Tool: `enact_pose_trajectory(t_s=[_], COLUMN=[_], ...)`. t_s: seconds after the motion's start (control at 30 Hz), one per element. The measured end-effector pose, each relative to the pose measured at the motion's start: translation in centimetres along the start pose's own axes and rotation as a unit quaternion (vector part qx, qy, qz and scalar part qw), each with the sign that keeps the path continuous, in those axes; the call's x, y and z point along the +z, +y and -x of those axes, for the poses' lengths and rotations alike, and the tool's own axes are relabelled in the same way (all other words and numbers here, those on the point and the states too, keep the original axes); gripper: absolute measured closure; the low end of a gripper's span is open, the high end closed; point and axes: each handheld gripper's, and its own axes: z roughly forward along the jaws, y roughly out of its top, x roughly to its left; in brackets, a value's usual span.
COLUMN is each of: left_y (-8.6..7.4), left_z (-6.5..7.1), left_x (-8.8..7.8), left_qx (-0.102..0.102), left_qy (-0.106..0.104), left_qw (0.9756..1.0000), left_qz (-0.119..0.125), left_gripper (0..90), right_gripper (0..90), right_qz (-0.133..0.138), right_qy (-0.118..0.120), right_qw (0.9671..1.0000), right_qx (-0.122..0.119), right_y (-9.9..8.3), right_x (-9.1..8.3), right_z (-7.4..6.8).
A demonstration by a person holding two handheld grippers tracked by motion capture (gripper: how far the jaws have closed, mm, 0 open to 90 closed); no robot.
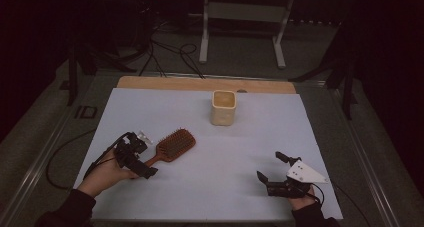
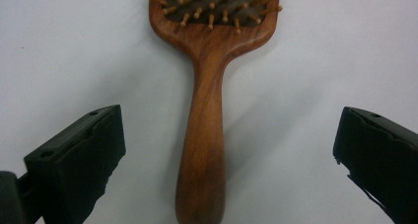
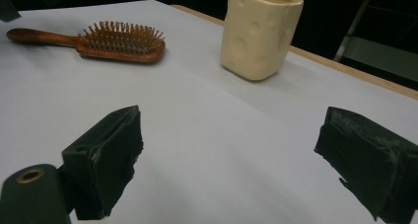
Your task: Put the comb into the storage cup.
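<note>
Pale sheeting covers my counter (image 1: 210, 187), and the wooden hairbrush (image 1: 172, 146) lies flat on it, bristles up, left of the cream cup (image 1: 223, 107). My left hand-held gripper (image 2: 224, 150) stands with jaws wide apart, the brush handle between them untouched, while my right hand-held gripper (image 1: 272, 171) rests open near the front edge, well apart. To grip well, I judge I should centre the handle, lower until the pads flank its sides, then close squarely so it cannot roll.
</note>
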Motion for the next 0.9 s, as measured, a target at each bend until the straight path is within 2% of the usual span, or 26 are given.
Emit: enact_pose_trajectory(t_s=[0.03, 0.1, 0.27, 0.3, 0.47, 0.6, 0.63, 0.7, 0.9], left_y=[0.1, 0.3, 1.1, 1.3, 1.9, 2.2, 2.2, 2.3, 2.4], left_z=[-0.1, -0.3, -0.6, -0.7, -1.1, -1.3, -1.3, -1.3, -1.5], left_x=[0.2, 0.4, 0.7, 0.8, 1.3, 1.9, 2.1, 2.3, 2.9], left_qx=[0.001, 0.01, 0.019, 0.016, 0.016, 0.034, 0.04, 0.048, 0.049], left_qy=[0.004, -0.013, -0.015, -0.01, -0.017, -0.026, -0.02, -0.023, -0.009], left_qw=[1.0, 0.9998, 0.9996, 0.9997, 0.9995, 0.9985, 0.9983, 0.9977, 0.9974], left_qz=[-0.004, -0.007, -0.016, -0.016, -0.021, -0.033, -0.037, -0.043, -0.052], left_gripper=[0.0, 0.1, 4.2, 4.2, 4.2, 7.6, 8.8, 12.4, 21.9], right_gripper=[9.2, 9.2, 9.2, 9.2, 9.2, 9.2, 9.2, 9.2, 9.2], right_qz=[0.0, 0.0, 0.0, 0.0, 0.001, 0.001, 0.001, 0.001, 0.001], right_qy=[0.001, 0.001, 0.001, 0.001, 0.002, 0.002, 0.002, 0.002, 0.003], right_qw=[1.0, 1.0, 1.0, 1.0, 1.0, 1.0, 1.0, 1.0, 1.0], right_qx=[-0.001, -0.001, -0.001, -0.001, -0.001, -0.001, -0.001, -0.002, -0.001], right_y=[0.0, 0.0, 0.0, 0.0, 0.0, 0.0, 0.0, 0.0, 0.0], right_x=[0.0, 0.0, 0.0, 0.0, 0.0, 0.0, 0.0, 0.0, 0.0], right_z=[0.0, 0.0, 0.0, 0.0, 0.0, 0.0, 0.0, 0.0, 0.0])
